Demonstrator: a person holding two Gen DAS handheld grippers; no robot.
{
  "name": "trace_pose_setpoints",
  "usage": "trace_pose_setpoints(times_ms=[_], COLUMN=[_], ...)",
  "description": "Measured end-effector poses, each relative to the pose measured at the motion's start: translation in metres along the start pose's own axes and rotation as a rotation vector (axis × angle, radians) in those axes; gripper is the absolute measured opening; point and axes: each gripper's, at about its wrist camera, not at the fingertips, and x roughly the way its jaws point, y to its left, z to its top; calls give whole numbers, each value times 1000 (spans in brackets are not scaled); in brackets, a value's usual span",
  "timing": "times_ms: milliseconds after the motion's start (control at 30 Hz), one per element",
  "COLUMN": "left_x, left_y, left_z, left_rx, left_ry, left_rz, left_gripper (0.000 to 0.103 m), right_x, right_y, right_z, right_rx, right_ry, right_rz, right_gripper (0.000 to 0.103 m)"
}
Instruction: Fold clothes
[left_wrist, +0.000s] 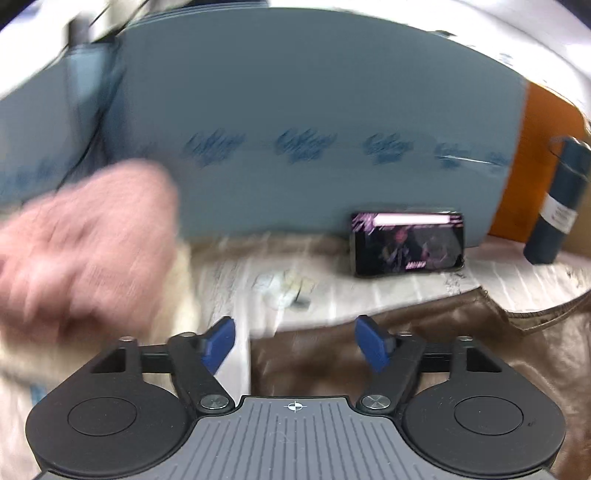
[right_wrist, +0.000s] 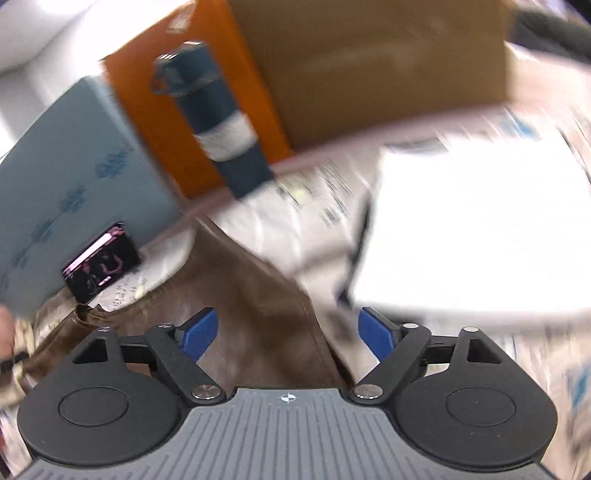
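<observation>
A brown leather-like garment (left_wrist: 424, 350) lies on the patterned white table cover, at the lower right of the left wrist view. My left gripper (left_wrist: 295, 341) is open and empty above its left edge. The garment also shows in the right wrist view (right_wrist: 255, 314), with a folded edge running toward me. My right gripper (right_wrist: 288, 336) is open and empty just above it. A blurred pink cloth (left_wrist: 81, 254) fills the left of the left wrist view; what holds it is unclear. Both views are motion-blurred.
A blue-grey panel (left_wrist: 295, 110) stands at the back with a lit phone (left_wrist: 408, 243) leaning on it. A dark blue bottle (right_wrist: 218, 122) stands before an orange and brown cardboard box (right_wrist: 369, 66). A white sheet or box (right_wrist: 469, 229) lies at the right.
</observation>
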Motion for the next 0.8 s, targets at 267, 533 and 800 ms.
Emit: trace_pose_setpoints(times_ms=[267,533,800], left_x=[17,35,26], left_y=[7,0,5], left_z=[-19,-24,-25], left_rx=[-43,-62,-75], left_ry=[101,88,63], left_rz=[-75,-120,-124], left_gripper=[77,53,45], right_x=[12,19,-3], right_y=[-23,-26,-1], right_z=[-25,-20,-14], right_rx=[220,342,261], right_ry=[88,-11,-90], right_rz=[53,121,246], right_gripper=[88,77,13])
